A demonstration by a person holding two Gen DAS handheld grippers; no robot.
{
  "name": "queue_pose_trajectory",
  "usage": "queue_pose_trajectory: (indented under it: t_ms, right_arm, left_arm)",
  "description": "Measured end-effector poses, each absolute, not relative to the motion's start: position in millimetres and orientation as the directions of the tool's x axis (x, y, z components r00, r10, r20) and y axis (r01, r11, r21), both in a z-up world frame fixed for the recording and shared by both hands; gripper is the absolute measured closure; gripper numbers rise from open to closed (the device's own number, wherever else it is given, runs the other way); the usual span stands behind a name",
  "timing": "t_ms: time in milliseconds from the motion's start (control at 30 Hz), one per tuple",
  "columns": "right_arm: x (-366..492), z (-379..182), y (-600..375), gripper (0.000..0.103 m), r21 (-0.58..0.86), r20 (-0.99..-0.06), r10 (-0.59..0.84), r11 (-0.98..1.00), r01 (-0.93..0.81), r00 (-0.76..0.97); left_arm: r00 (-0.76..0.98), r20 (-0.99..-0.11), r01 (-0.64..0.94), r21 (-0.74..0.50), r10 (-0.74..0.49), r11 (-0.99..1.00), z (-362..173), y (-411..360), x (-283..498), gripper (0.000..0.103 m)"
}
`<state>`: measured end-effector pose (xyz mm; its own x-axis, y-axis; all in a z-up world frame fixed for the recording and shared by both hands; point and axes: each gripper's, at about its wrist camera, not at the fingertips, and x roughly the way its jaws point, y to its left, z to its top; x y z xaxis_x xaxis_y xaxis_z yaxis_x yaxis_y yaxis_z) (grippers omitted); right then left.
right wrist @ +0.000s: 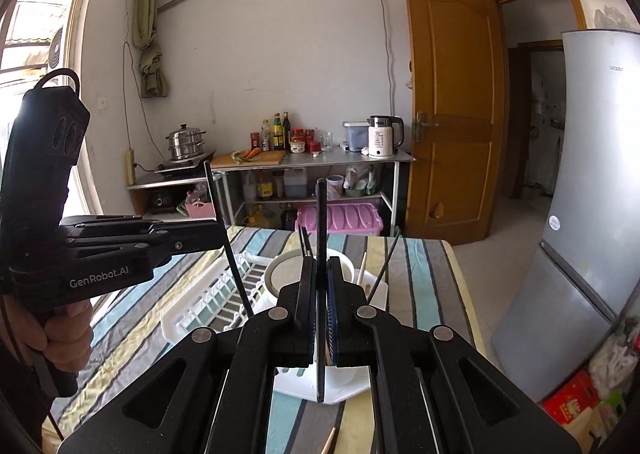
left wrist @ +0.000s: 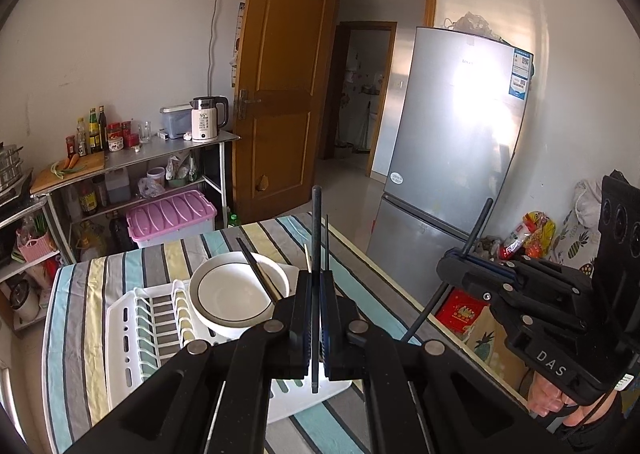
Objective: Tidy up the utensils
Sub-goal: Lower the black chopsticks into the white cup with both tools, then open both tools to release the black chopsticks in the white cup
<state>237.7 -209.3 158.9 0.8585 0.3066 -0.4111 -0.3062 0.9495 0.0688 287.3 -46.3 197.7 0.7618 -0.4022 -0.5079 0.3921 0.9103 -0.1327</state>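
Observation:
My left gripper is shut on a black chopstick that stands upright above the table. Beyond it a white bowl sits in a white dish rack, with a dark pair of chopsticks lying across the bowl's rim. At the right, a hand holds my right gripper, shut on a second black chopstick that slants. In the right wrist view, the right gripper clamps its chopstick upright over the bowl. The left gripper is at the left.
The rack stands on a table with a striped cloth. More chopsticks lean at the rack's right end. A pale chopstick lies near the front edge. A grey fridge stands right; a metal shelf with a kettle stands behind.

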Motion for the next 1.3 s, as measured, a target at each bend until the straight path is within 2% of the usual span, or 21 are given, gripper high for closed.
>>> queue_pose_trajectory:
  t_ms: [367,833,1300]
  right_arm:
    - [278.0,158.1,-216.2,0.098,0.106,-0.376,0.298,0.954,-0.279,0.877]
    - [317.1,95.1,-229.0,0.098,0.148,-0.493,0.28,0.96,-0.238,0.824]
    - [330.8,89.3,-232.3,0.098,0.15,-0.523,0.262,0.965,-0.215,0.811]
  left_arm:
    - [0.743,-0.527,0.385,-0.167,-0.412,0.908,183.8,-58.0,343.5,0.1]
    - [0.696,-0.612,0.332,-0.188,-0.375,0.924,122.0,-55.1,379.4,0.1]
    - [0.687,-0.651,0.268,-0.187,-0.323,0.945,98.2,-43.6,394.2,0.1]
